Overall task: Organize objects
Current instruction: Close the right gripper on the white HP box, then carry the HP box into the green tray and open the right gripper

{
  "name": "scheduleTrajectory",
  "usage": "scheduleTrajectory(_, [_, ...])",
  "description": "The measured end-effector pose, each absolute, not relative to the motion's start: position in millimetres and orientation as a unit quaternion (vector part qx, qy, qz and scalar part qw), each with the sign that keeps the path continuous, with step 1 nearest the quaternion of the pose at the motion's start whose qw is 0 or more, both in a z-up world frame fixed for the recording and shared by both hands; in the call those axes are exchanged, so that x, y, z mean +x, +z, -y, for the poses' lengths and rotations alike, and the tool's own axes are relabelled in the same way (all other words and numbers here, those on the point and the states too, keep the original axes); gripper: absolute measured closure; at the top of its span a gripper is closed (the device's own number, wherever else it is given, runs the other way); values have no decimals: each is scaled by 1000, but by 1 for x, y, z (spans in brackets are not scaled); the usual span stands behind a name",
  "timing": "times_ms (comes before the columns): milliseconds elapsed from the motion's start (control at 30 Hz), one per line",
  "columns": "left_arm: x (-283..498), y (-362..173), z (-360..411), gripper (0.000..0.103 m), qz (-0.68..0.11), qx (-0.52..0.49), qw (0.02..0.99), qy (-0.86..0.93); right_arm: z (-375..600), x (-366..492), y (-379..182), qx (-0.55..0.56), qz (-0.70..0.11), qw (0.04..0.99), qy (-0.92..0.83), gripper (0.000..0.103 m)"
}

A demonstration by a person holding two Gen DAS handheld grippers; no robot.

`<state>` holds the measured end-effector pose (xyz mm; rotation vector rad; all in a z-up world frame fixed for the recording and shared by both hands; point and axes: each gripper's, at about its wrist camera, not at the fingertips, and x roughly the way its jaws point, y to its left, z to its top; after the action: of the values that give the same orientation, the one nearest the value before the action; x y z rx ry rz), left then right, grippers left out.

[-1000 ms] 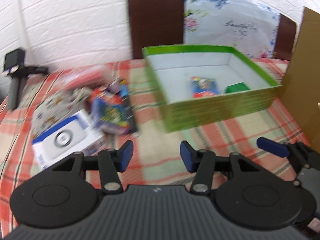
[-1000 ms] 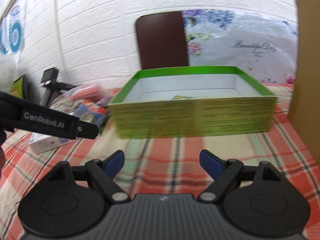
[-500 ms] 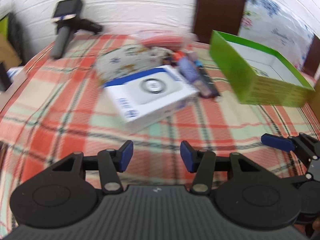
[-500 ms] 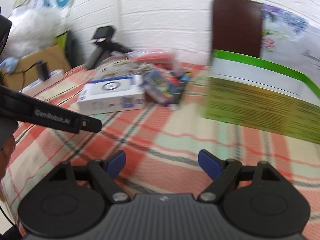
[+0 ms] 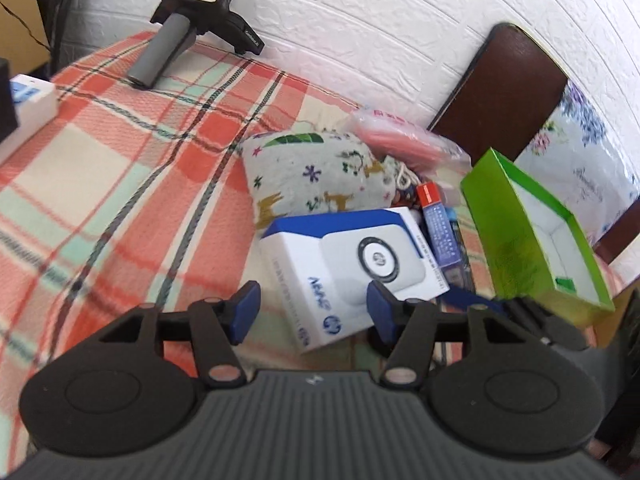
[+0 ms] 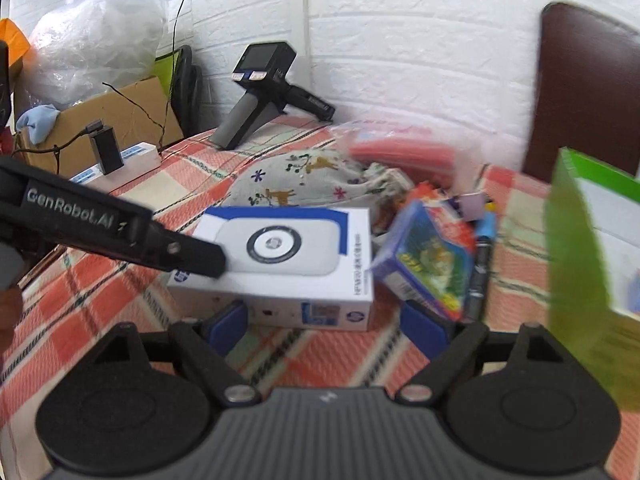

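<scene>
A white and blue printer box (image 5: 352,264) lies on the plaid tablecloth, also in the right wrist view (image 6: 288,256). My left gripper (image 5: 312,308) is open, its fingertips on either side of the box's near end, not touching. My right gripper (image 6: 324,322) is open just in front of the box's near side. The left gripper's arm crosses the right wrist view (image 6: 104,228) over the box's left corner. A green box (image 5: 532,240) stands open to the right. A patterned pouch (image 5: 316,168), a red packet (image 5: 404,136) and a colourful card pack (image 6: 428,256) lie behind the printer box.
A black handheld camera device (image 5: 192,12) leans by the white brick wall at the back left. A dark chair back (image 5: 504,92) stands behind the table. A power strip (image 6: 116,160) and a cardboard box (image 6: 100,120) sit off the table's left edge.
Both grippers have swung left from the green box to the pile and come close to the white printer box. Both stay open.
</scene>
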<state>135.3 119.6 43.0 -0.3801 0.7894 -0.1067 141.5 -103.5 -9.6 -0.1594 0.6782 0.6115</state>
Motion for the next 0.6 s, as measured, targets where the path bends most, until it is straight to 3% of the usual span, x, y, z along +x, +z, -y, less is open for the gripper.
scheduleTrajectory(367, [103, 38, -127, 47, -400, -219, 886, -83, 102, 98, -11, -100, -329, 889, 302, 24])
scheduleTrajectory(600, [68, 44, -83, 47, -407, -188, 884, -134, 152, 40, -5, -106, -297, 912, 263, 28])
